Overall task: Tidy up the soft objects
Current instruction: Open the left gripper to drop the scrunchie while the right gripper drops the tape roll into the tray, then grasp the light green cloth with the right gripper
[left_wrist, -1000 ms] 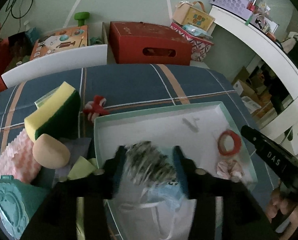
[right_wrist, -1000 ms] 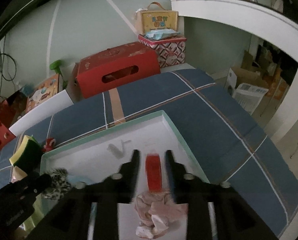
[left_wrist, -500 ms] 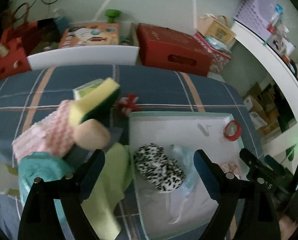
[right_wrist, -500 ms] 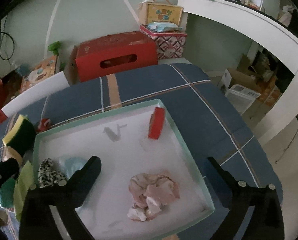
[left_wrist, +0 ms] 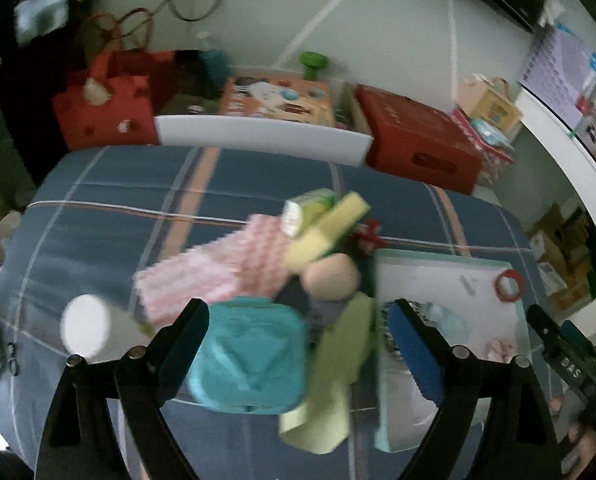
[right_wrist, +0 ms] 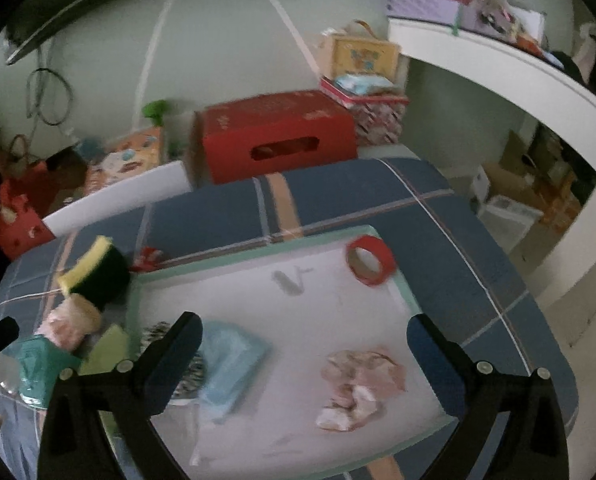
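Observation:
My left gripper [left_wrist: 298,340] is open and empty above a pile on the blue plaid table: a teal silicone piece [left_wrist: 250,356], a light green cloth [left_wrist: 333,380], a pink waffle cloth [left_wrist: 214,272], a beige ball [left_wrist: 331,278] and a yellow-green sponge [left_wrist: 329,232]. My right gripper [right_wrist: 303,354] is open and empty over the white tray [right_wrist: 258,250]. In the tray lie a red tape roll [right_wrist: 369,260], a crumpled pink cloth [right_wrist: 357,384], a light blue pouch [right_wrist: 230,360] and a spotted black-and-white soft item [right_wrist: 190,372].
A red box [right_wrist: 278,140] and a white board [left_wrist: 258,136] stand behind the table. A small red-and-white item [left_wrist: 367,234] lies by the tray's far left corner. A white cylinder [left_wrist: 86,328] lies at the left. A white curved shelf [right_wrist: 537,80] runs along the right.
Both grippers opened and pulled back. The left let go of the spotted item in the tray and swung left over the pile. The right released the tape roll, now at the tray's far right.

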Demonstrator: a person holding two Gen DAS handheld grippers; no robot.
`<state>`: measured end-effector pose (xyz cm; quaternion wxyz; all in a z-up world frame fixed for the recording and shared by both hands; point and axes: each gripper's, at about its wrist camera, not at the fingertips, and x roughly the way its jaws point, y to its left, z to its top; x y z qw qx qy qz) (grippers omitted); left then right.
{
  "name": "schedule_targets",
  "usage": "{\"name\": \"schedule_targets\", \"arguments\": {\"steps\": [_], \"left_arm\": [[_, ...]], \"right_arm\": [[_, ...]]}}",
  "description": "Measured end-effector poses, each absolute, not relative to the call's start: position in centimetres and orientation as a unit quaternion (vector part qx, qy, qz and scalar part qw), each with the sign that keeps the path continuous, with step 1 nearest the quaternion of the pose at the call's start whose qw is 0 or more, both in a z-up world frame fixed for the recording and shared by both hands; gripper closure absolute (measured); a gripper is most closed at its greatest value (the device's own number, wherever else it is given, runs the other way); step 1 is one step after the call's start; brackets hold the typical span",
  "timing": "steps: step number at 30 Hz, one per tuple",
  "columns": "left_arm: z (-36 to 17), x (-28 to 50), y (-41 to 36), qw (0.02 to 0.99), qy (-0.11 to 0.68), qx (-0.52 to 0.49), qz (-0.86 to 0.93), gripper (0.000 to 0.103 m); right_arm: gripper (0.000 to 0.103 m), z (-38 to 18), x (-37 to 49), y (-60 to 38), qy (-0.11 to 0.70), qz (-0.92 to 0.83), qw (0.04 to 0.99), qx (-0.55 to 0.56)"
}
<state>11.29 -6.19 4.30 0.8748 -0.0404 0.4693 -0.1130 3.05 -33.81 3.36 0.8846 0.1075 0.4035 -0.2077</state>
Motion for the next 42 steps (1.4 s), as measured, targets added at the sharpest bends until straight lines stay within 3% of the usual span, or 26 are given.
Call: {"name": "schedule_targets", "arguments": {"steps": [15,33,42], "left_arm": [[3.1,10.1,2.0,0.875,0.474,-0.095,-0.037,0.012],[-0.9,9.2,3.5,0.847,0.523,-0.094,-0.027,0.012],[-1.9,9.9,3.0,0.839,0.536,-0.089,-0.031,0.012]], "right_arm": [[0.0,1.3,5.8,-23.2,0.437,-0.047,0.895,0.081],[0.0,-3.3,5.2,-17.0,0.488,0.035,0.87,0.057],[0.029,-5.0,6.0,-16.0,0.507,0.066,0.858,0.05]]}}
